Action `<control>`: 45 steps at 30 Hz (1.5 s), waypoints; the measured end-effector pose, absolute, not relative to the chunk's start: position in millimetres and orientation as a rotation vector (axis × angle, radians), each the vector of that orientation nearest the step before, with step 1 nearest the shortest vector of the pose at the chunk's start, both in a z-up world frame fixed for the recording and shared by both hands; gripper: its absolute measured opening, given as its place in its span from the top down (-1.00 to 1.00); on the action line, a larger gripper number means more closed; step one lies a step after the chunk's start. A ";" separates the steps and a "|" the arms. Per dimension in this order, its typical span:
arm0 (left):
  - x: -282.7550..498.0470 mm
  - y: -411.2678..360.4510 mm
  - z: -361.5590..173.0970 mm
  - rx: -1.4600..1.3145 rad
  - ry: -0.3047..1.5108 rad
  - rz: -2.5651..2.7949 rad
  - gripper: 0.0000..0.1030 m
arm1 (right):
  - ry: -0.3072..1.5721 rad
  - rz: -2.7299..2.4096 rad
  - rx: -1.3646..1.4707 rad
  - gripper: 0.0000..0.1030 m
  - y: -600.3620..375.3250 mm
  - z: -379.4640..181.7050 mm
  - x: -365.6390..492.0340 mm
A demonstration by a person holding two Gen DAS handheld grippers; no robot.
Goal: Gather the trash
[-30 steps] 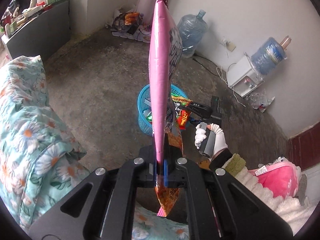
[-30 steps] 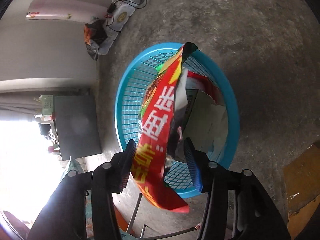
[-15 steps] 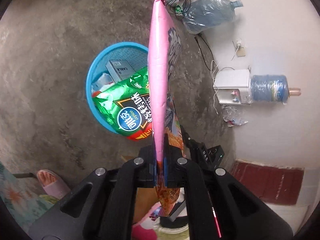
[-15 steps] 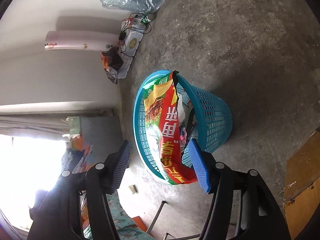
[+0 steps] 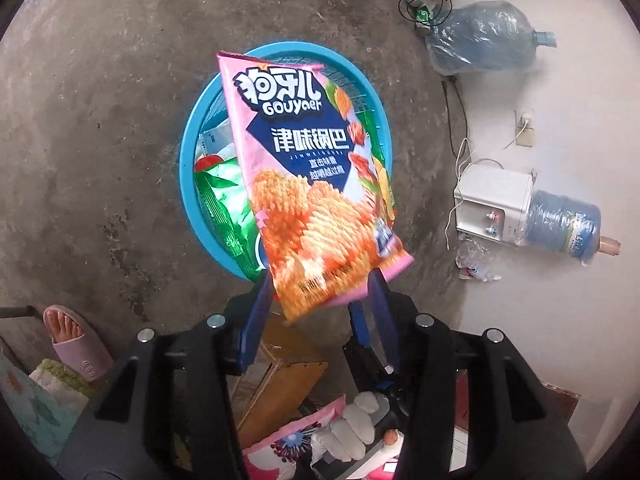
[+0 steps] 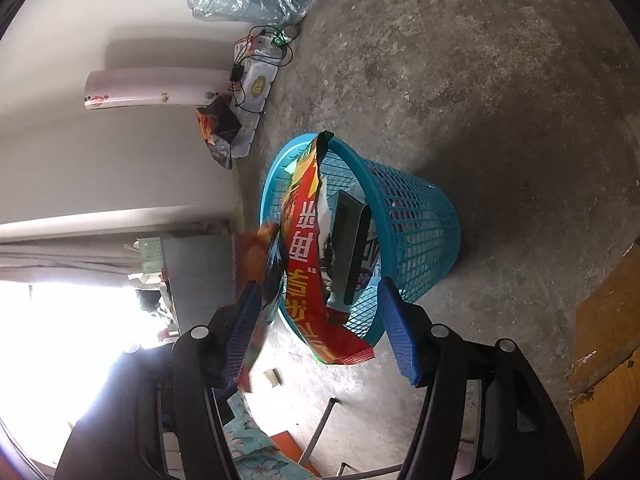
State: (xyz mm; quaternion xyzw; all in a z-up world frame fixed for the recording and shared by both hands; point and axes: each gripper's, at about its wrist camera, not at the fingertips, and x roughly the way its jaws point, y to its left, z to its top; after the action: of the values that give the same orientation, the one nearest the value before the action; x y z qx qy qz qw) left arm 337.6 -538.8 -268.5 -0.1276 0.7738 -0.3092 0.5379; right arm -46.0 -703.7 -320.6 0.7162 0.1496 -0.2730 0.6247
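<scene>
Left wrist view: the left gripper (image 5: 318, 312) is now standing wide apart, where half a second ago it was pinching the pink Gouyaer snack bag (image 5: 304, 184) edge-on. The bag is turning its printed face to the camera and looks like it is falling. Its bottom edge sits between the blue fingers (image 5: 256, 320), but nothing is squeezing it. It is hanging right over the blue basket (image 5: 188, 184), where a green snack bag (image 5: 224, 204) is already lying. I think the pink bag is dropping in, so this piece of trash is nearly done.

Right wrist view: the right gripper (image 6: 320, 320) is spread wide too and is holding nothing. The red snack bag (image 6: 308, 256) is leaning over the rim of the blue basket (image 6: 424, 232), half in and half sticking out. A blurry orange shape by the left finger is probably the pink bag coming down. The red bag might slip out, so it may need a push.
</scene>
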 end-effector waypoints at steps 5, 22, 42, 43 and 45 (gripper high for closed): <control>346.5 -526.8 -237.7 -0.252 1.798 -0.774 -0.03 | 0.347 -0.605 1.642 -0.14 -700.8 -314.6 -35.1; 312.3 -369.6 -11.7 -0.085 1.254 -1.034 -0.13 | 0.426 -0.691 1.218 -0.14 -642.5 -178.1 -26.8; 138.8 -84.8 62.4 -0.097 0.818 -0.297 -0.83 | 0.524 -0.431 0.110 -0.87 -325.1 53.4 18.0; 131.0 -79.8 57.0 -0.088 0.825 -0.258 -0.83 | 0.559 -0.419 0.091 -0.87 -312.2 51.8 19.6; 116.7 -70.7 47.6 -0.084 0.826 -0.212 -0.83 | 0.618 -0.390 0.063 -0.87 -290.6 45.5 19.6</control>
State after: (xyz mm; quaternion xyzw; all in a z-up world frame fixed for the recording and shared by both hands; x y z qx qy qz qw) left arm 116.7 -70.7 47.6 -0.0409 0.4005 -0.1026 0.9096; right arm 19.6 -290.6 45.5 0.0310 0.3023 -0.1908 0.9334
